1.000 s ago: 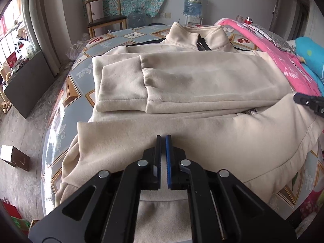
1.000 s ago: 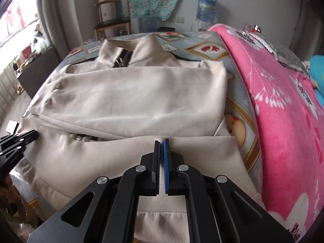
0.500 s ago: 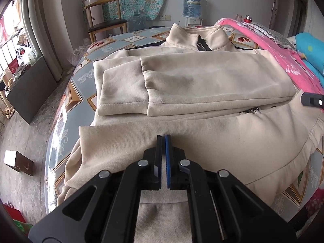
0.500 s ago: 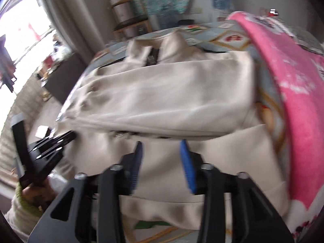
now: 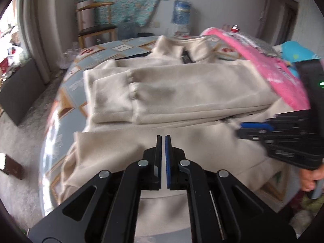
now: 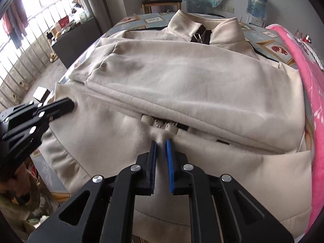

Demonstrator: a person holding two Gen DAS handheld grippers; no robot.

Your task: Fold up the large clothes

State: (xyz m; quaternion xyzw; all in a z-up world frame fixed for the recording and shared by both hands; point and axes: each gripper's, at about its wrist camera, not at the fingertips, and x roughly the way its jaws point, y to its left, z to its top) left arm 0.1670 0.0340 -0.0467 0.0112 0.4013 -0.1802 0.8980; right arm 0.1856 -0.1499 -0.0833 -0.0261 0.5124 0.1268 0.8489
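On the bed, cream jacket (image 6: 182, 77), sleeves folded across.

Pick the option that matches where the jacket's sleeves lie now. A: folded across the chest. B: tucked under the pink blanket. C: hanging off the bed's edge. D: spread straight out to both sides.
A: both sleeves of the beige jacket lie folded across its chest, cuffs resting on the body, below the collar.

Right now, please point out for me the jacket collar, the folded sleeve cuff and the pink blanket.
jacket collar (image 6: 204, 25): right wrist view, on the standing beige band beside the zipper.
folded sleeve cuff (image 5: 112, 99): left wrist view, on the ribbed end of the sleeve.
pink blanket (image 6: 316, 93): right wrist view, on its patterned edge beside the jacket.
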